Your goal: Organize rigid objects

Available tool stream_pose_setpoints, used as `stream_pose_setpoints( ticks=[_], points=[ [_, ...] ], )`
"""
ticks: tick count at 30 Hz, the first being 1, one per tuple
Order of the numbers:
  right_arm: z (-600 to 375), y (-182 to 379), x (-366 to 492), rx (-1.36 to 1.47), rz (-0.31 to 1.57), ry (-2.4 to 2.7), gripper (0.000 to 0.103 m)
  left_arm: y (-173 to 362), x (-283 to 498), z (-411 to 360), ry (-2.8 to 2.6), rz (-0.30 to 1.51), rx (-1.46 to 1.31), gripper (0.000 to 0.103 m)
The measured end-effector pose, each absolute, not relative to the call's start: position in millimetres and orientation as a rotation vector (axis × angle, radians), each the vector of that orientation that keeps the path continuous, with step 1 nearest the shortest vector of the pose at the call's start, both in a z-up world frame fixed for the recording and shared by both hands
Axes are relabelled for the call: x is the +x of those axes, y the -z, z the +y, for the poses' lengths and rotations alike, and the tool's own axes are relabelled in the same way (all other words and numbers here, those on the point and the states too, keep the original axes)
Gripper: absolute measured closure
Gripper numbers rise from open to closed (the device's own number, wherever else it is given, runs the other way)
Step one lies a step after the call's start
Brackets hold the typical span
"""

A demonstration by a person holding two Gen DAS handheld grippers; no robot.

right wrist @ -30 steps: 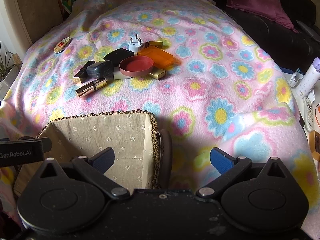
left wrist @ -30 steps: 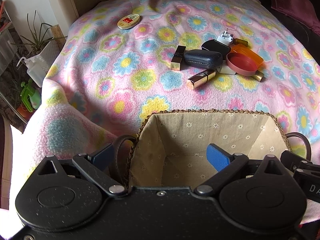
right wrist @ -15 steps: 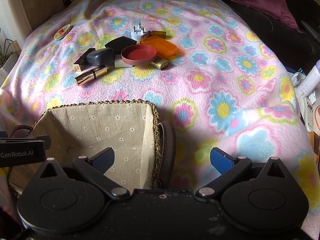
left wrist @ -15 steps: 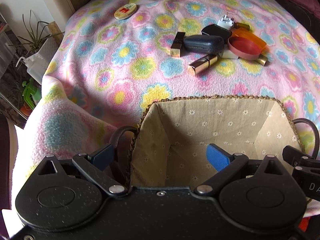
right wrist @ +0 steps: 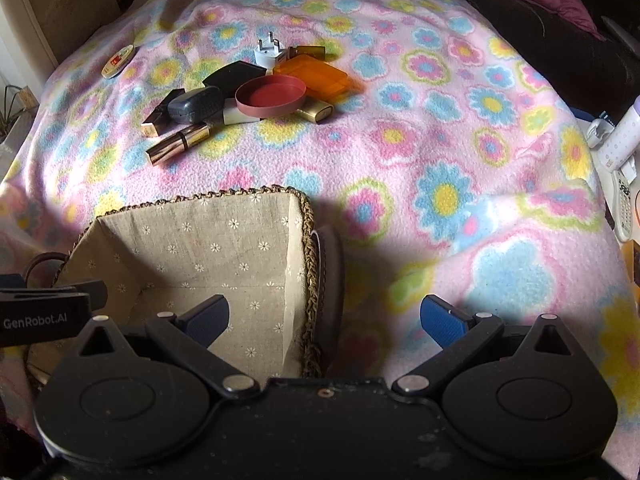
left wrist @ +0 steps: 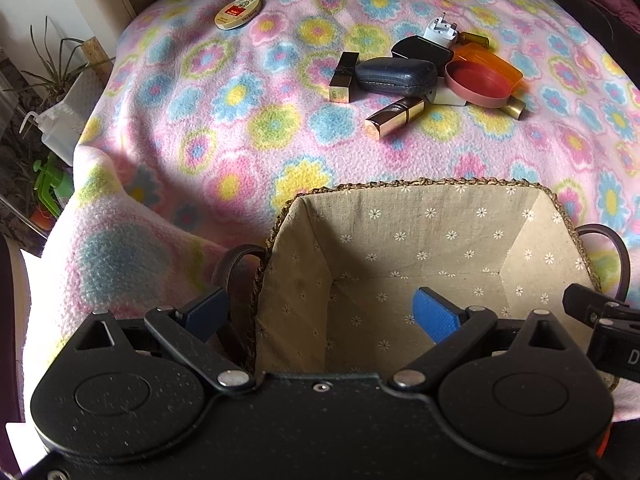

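Woven basket with daisy-print lining sits on the flowered fleece blanket right in front of you. Your left gripper is spread, straddling the basket's left wall; your right gripper is spread across its right wall and brown handle. Beyond the basket lies a clutter: gold lipstick, dark case, red round lid, orange box, white plug. An oval tin lies well apart.

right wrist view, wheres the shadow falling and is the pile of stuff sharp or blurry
Right wrist view: a dark shadow covers the blanket right of the basket; the sunlit pile around the red lid is fairly sharp, and fisheye bulges the bed. Left wrist view: the basket interior is half sun, half shade.
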State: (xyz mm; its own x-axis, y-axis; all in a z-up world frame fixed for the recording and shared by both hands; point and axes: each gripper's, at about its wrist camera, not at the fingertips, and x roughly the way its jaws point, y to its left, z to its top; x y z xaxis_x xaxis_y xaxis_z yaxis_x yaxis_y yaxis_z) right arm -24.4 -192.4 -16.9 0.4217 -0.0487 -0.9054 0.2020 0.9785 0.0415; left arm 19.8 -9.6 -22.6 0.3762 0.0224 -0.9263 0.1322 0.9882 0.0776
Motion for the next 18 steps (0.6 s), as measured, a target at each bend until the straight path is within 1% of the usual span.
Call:
stream_pose_setpoints(
  ticks=[7, 11, 14, 18],
  points=[
    [-196.2, 12.1, -15.3, 0.177, 1.125, 0.120, 0.001, 22.9, 35.8, -11.0, 0.074, 1.218, 0.153, 0.008],
    [-192.8, 5.8, -6.3, 0.066, 1.063, 0.115, 0.002, 23.9, 55.9, -10.4, 0.075, 1.231, 0.132, 0.008],
    [-196.4, 3.9, 5.6, 0.020, 1.019, 0.099, 0.005, 26.2, 74.5, -11.9, 0.072, 1.236, 0.123, 0.008],
    [-206.7, 7.4, 28.1, 0.078, 1.005, 0.047, 0.011, 28.6, 100.4, -15.5, 0.071, 1.230, 0.111, 0.009]
  ],
)
